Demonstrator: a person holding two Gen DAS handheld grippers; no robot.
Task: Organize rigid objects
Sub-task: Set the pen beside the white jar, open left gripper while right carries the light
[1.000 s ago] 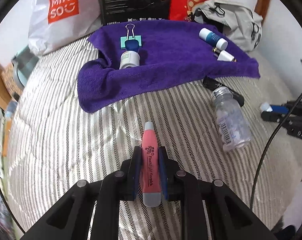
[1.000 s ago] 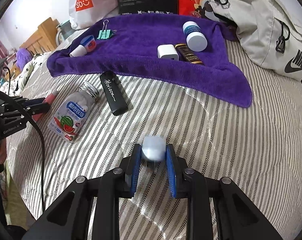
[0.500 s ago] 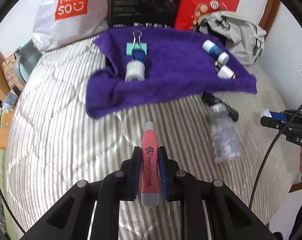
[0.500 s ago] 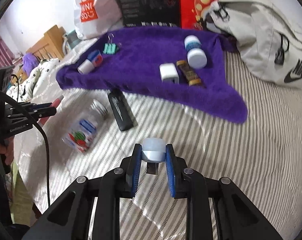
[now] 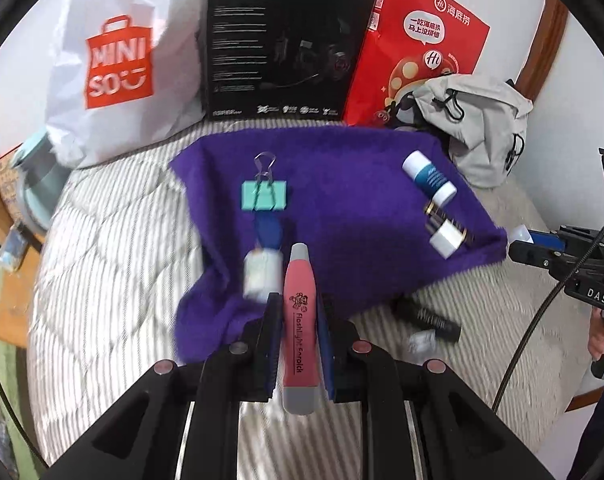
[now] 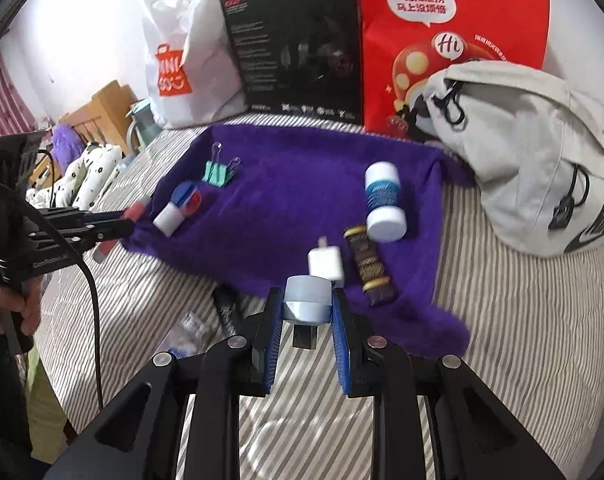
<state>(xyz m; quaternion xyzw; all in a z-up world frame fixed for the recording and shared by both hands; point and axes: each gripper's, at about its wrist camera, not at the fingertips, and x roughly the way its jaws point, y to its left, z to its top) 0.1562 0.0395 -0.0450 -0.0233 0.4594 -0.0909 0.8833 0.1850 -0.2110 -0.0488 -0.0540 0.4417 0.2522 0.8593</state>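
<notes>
One purple towel (image 6: 302, 184), one binder clip (image 6: 219, 174), three bags (image 6: 534, 148)

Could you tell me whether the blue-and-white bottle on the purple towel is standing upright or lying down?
Lying down: the bottle rests lengthwise on the towel.

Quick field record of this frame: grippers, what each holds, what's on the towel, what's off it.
left gripper: shut on pink flashlight earpick, over the towel's near edge
right gripper: shut on pale blue capped item
purple towel: spread on striped bed
on towel: teal binder clip, blue-and-white tube, white charger, brown patterned stick, white-capped blue item
off towel: black tube, clear bottle, mostly hidden
</notes>
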